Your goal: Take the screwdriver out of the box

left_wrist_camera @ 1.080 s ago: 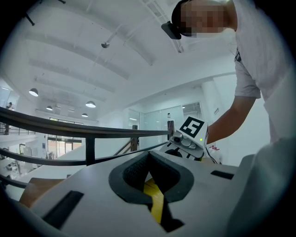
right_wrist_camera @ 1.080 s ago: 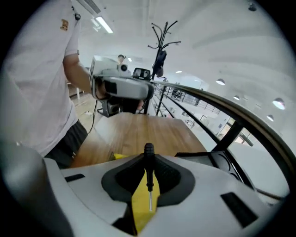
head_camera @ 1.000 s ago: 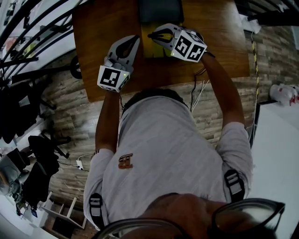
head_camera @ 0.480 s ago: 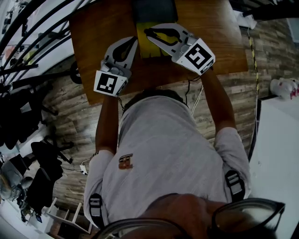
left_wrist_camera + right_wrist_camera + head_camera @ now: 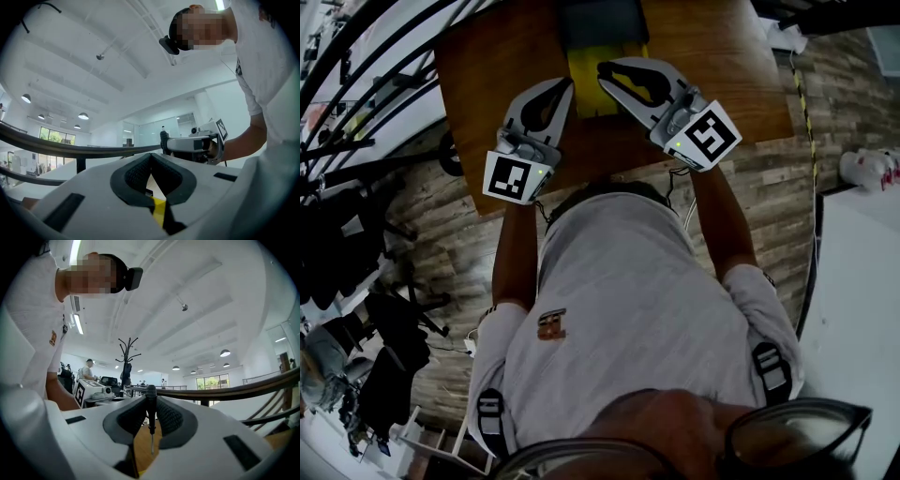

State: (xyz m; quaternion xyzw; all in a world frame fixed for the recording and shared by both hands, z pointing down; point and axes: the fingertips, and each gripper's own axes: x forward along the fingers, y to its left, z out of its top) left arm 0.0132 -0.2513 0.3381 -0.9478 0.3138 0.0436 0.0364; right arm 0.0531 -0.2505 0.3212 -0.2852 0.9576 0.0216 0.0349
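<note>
The right claw (image 5: 151, 399) is clamped on the screwdriver (image 5: 151, 420), whose tip points to 6 o'clock. At its 9 o'clock in the head view, the left claw (image 5: 151, 155) is pressed together and empty, beside the yellow box (image 5: 592, 89).

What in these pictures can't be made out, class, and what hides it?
- Box interior: head view, cut by the top edge and partly covered by the right hand-held gripper.
- Screwdriver tip type: right gripper view, too small.
- Screwdriver itself: head view, lost within that gripper's jaws.

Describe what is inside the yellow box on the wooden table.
The yellow box shows only yellow surface. The white right gripper, shut on a black-handled screwdriver, covers its right side; a dark panel hides the far end.
</note>
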